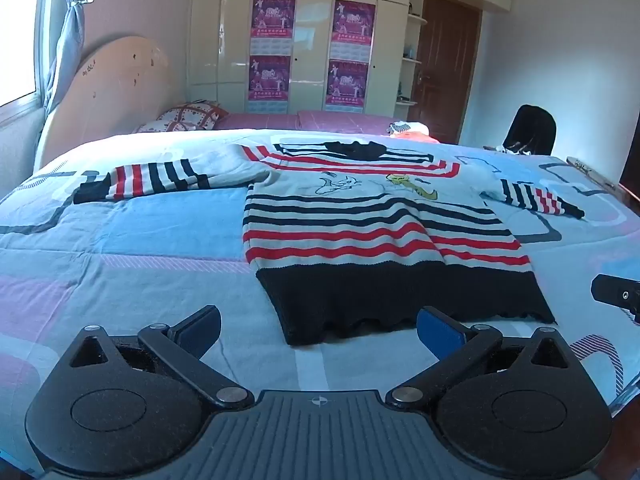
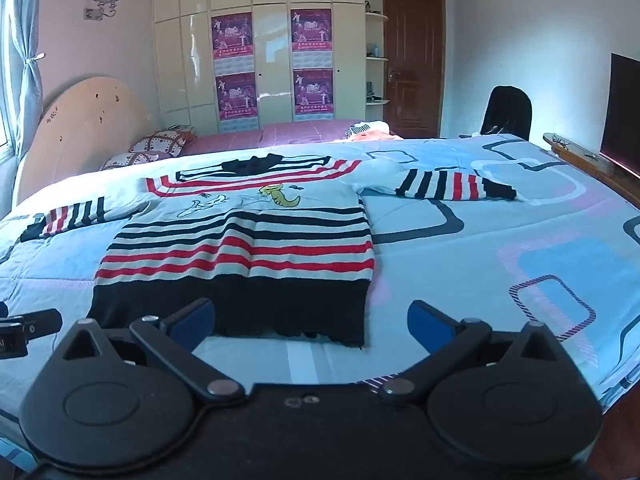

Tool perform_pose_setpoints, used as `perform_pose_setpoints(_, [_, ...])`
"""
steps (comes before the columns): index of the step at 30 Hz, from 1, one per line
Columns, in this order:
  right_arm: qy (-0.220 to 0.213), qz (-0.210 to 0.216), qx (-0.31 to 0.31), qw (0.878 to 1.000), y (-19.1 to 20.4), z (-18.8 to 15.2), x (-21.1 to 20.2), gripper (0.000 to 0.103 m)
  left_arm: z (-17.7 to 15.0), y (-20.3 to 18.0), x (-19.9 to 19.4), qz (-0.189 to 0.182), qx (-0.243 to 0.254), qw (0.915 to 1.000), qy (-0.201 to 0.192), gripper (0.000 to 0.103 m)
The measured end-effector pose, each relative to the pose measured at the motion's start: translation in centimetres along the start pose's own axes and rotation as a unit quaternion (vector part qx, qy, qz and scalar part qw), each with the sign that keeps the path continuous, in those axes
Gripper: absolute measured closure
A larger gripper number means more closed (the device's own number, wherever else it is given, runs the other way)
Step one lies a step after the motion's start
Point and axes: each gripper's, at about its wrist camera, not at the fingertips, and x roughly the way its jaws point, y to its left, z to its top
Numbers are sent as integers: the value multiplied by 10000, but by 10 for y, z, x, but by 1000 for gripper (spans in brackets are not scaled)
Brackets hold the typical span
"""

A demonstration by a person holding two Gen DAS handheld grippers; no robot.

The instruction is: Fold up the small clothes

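Observation:
A small striped sweater [image 1: 360, 232] lies flat on the bed, front up, with red, black and white bands, a black hem and cartoon figures on the chest. Both sleeves are spread out to the sides. My left gripper [image 1: 318, 330] hovers open just short of the hem's left half, nothing between its fingers. In the right wrist view the same sweater [image 2: 248, 248] lies ahead and to the left. My right gripper [image 2: 312, 322] is open near the hem's right corner, holding nothing. The tip of the right gripper [image 1: 616, 296] shows at the left view's right edge.
The bed carries a light blue quilt [image 2: 500, 240] with square patterns. Beyond it lie pillows [image 1: 188, 118], a pink sheet and a small heap of clothes [image 1: 408, 128]. A headboard stands at the left, a wardrobe and door behind, a black chair [image 2: 508, 112] at the right.

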Motion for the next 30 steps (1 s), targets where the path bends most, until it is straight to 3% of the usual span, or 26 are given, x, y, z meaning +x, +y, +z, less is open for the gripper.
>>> perform_pose_setpoints(4, [11,-72,-53,10000,-6,3,-1,0,3,10,4,-83,-235,9996,92,0])
perform_pose_setpoints(12, [47,-99,20,9999,16,-5,-3,0,0,0,1,-59,-165,9998,38,0])
perform_pose_setpoints(16, [97,29,4,9999,0,3,3,0,0,-1,1,-89,-160,9998,40,0])
perform_pose_setpoints(30, [111,36,-14,9999,1,1,3,0,0,-6,2,-102,-102,9999,40,0])
